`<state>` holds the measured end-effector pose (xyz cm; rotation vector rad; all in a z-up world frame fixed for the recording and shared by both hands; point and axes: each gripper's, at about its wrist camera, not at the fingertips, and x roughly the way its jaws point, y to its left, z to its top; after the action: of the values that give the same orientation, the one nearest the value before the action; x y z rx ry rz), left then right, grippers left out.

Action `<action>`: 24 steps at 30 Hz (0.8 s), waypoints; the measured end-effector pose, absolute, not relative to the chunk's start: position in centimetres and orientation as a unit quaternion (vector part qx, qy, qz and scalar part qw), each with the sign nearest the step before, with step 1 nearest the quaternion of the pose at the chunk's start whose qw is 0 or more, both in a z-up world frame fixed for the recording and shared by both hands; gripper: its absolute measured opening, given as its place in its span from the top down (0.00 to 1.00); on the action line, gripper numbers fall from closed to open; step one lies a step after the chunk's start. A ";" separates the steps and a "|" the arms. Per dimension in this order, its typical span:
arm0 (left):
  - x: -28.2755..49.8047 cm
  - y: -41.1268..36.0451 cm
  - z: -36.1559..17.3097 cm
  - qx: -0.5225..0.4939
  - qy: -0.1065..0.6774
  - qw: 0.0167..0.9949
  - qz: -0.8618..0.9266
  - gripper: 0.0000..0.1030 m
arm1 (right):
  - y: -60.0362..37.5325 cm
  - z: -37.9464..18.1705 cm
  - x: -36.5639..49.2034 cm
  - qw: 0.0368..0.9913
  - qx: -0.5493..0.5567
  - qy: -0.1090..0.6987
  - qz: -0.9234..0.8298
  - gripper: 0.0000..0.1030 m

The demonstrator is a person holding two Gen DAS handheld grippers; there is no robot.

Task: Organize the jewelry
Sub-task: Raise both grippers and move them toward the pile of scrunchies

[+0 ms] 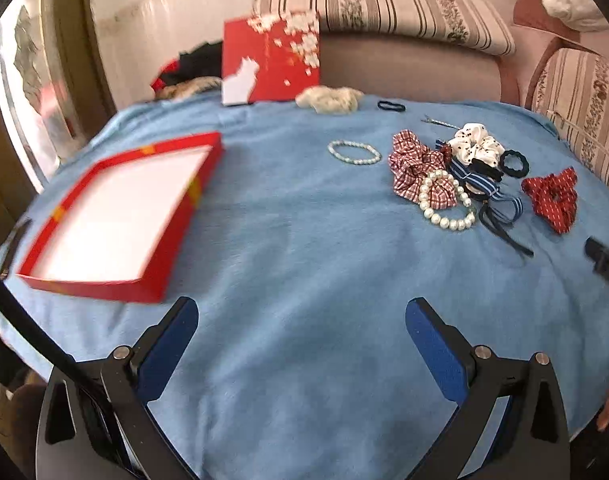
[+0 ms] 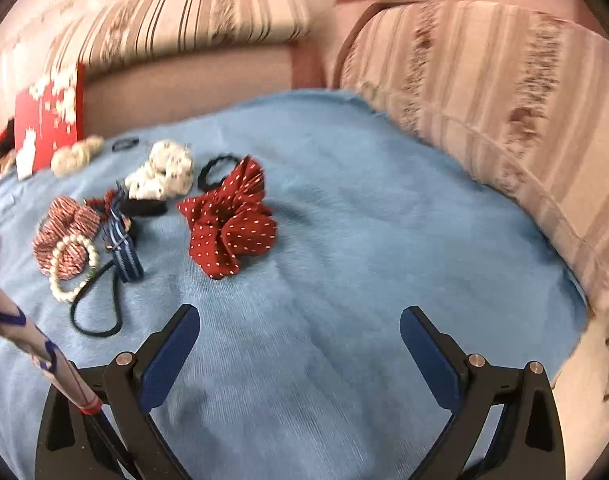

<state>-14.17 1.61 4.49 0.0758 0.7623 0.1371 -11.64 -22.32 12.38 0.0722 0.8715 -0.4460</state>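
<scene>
Blue blanket (image 1: 288, 240) w/ red box (image 1: 116, 216), scrunchies (image 1: 420, 172), pearl bracelets (image 1: 444, 204).

Home living room: striped sofa cushions (image 1: 384, 4).

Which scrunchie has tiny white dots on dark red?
The red dotted scrunchie, lying apart at the pile's right edge. The checked scrunchie and white scrunchie differ.

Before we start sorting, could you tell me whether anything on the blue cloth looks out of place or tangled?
Yes: the large pearl bracelet lies partly on top of the red checked scrunchie, beside a striped ribbon bow, in an overlapping pile. The red box tray is empty. Both the left gripper and right gripper are open, holding nothing.
</scene>
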 end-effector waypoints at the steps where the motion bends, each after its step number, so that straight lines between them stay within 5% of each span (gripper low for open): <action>1: -14.8 1.8 4.6 0.044 0.366 0.927 0.069 0.00 | -22.0 12.6 -12.2 0.885 0.030 0.410 -0.216 0.01; 10: -17.4 2.6 6.4 0.018 0.365 0.930 0.046 0.00 | -17.1 13.8 -14.5 0.909 -0.037 0.385 -0.155 0.01; 24: -21.3 2.2 12.5 -0.019 0.251 0.967 0.039 0.00 | -16.4 15.5 -17.6 0.912 -0.035 0.369 -0.175 0.03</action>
<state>-21.26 2.21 12.51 -0.0393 0.5083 0.0795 -17.64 -16.39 15.46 -0.0728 0.7605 -0.3611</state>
